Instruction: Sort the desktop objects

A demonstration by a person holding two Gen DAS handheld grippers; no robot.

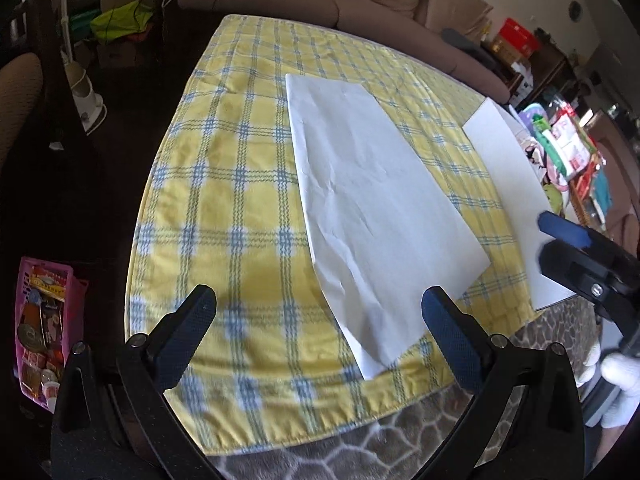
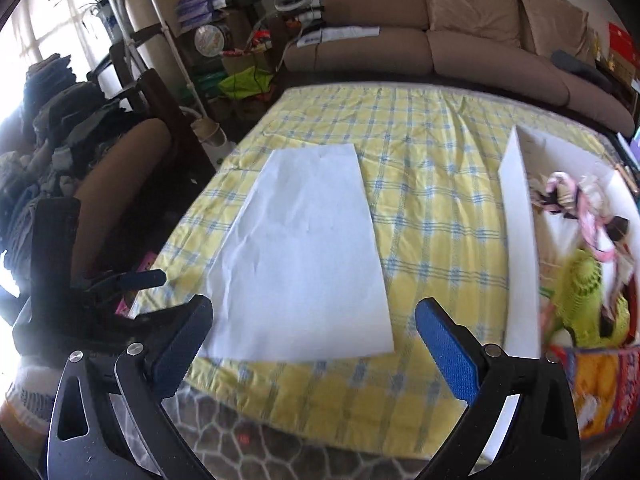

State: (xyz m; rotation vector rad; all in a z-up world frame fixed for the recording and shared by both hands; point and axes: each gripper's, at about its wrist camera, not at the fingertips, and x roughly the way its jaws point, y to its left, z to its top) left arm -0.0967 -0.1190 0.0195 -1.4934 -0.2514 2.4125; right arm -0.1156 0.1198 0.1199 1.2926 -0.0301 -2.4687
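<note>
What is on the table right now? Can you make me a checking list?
Surface: yellow checked cloth over a patterned table.
Job's things: white box on the right, holding mixed toys.
Clutter: creased white paper sheet lying flat mid-cloth.
Grippers: left gripper open, empty; right gripper open, empty.
Cables: nothing seen on the table.
Surroundings: brown sofa behind; pink basket on the floor.

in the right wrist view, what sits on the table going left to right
left claw at the table's left edge → white paper sheet on the yellow checked cloth → white box holding toys, a green one among them
</note>
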